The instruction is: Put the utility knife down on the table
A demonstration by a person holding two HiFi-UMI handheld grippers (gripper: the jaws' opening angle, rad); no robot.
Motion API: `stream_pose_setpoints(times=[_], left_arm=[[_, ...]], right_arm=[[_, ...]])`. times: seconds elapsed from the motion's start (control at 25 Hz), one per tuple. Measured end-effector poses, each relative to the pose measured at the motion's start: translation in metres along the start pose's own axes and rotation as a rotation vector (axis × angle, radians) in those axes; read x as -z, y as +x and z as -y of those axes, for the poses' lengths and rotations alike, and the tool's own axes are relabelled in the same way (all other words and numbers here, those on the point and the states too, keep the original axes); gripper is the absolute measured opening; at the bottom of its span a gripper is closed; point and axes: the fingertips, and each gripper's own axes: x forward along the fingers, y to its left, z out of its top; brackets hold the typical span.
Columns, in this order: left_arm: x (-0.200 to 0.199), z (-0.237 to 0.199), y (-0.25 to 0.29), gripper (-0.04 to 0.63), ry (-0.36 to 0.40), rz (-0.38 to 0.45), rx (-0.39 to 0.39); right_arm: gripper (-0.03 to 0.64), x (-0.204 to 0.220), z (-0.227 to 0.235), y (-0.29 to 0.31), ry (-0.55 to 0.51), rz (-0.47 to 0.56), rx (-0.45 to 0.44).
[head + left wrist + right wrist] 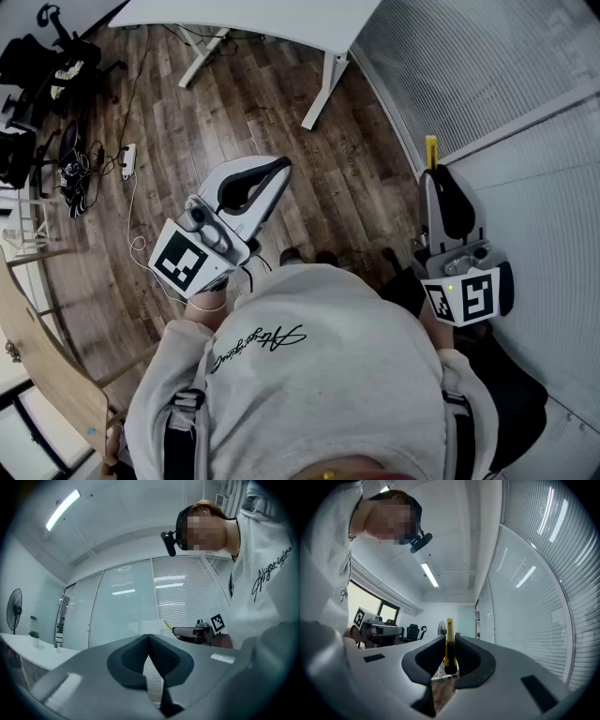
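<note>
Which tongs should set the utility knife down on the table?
Right. The right tongs are closed on the yellow utility knife, whose end sticks out past them. The left tongs are shut with nothing between them.

The utility knife (pixel 449 632) is slim and yellow. It is clamped on edge in the right tongs (pixel 435 178), its tip sticking out past them.

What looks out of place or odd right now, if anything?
Nothing is spilled or broken. The yellow utility knife is clamped in the right tongs, poking past their tips in mid-air, well away from the white table. A power strip and loose cables lie on the wood floor.
</note>
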Motion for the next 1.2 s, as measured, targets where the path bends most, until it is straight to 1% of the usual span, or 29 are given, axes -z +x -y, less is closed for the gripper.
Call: stream_pose_setpoints(times=[0.24, 0.64, 0.84, 1.08, 1.2], left_arm=[[0.0, 0.002, 0.002, -0.012, -0.002, -0.003, -0.024], [0.0, 0.009, -0.001, -0.013, 0.002, -0.001, -0.022], [0.0, 0.011, -0.003, -0.012, 0.001, -0.002, -0.021], [-0.003, 0.012, -0.007, -0.012, 0.006, 0.005, -0.006], [-0.011, 0.004, -0.014, -0.012, 0.002, 0.004, -0.01]], right_arm=[[0.061, 0.001, 0.001, -0.004, 0.001, 0.003, -0.003], [0.062, 0.0, -0.004, -0.009, -0.006, 0.005, -0.01], [0.063, -0.006, -0.005, -0.013, 0.019, 0.039, -0.019], [0.064, -0.005, -0.008, -0.014, 0.018, 0.025, -0.015], [0.063, -0.012, -0.016, -0.006, 0.019, 0.017, -0.013]])
